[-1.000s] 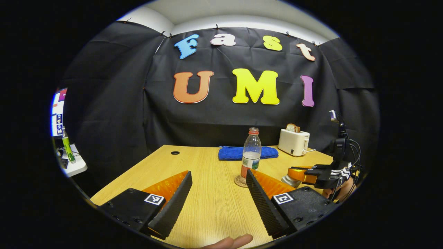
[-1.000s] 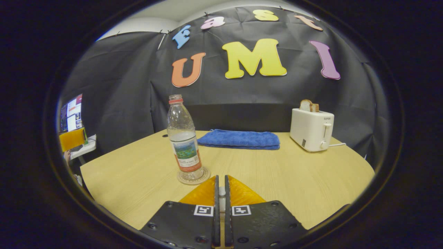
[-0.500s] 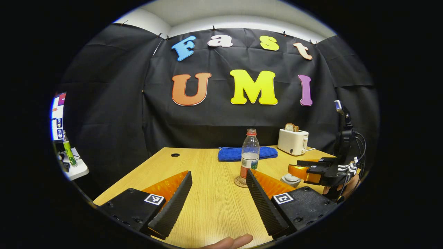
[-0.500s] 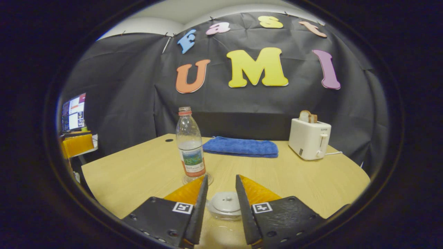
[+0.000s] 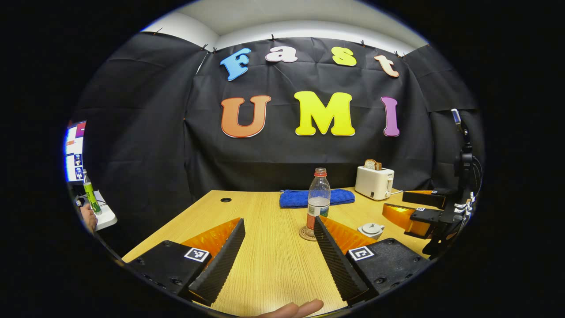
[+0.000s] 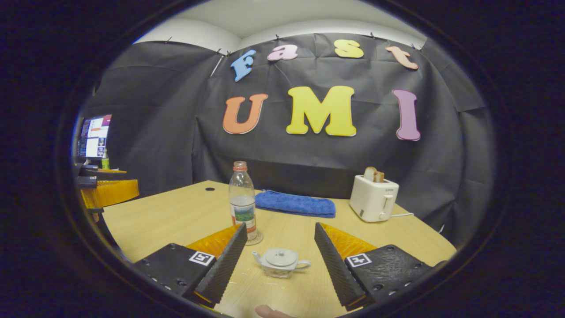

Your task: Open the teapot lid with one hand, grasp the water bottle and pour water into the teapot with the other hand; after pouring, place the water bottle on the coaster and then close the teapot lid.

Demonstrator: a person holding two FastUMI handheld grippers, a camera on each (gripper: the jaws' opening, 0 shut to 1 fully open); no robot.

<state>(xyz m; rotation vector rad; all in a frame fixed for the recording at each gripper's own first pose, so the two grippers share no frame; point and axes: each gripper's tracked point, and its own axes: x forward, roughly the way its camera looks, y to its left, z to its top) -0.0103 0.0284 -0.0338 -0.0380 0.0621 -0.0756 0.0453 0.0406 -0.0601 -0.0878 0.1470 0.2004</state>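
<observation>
Spanning the lower part of both views, the wooden table [image 6: 397,238] carries everything the task needs, along with a white toaster [image 6: 374,201] and a folded blue towel [image 6: 295,204] at the back that play no part. Next in size, the water bottle [image 6: 242,201] stands upright on its round coaster [image 6: 256,240], uncapped as far as I can tell, with water low in it. Smallest, the teapot [image 6: 280,262] sits on the table just in front of and to the right of the bottle, its lid [image 6: 280,255] seated on top. In the right gripper view the right gripper [image 6: 279,256] hovers with its fingers spread wide apart, the teapot framed between them but untouched; the left gripper view shows that gripper off to the right, raised above the table. The left gripper [image 5: 280,249] is likewise spread wide and empty, aimed at the bottle, which stands well ahead of its tips. Judging from this layout, with bottle on coaster and lid on pot, the task looks finished, or else not begun; I cannot tell which. If work remains, the next move calls for pinching the lid's small knob, a fine target needing careful centring.
</observation>
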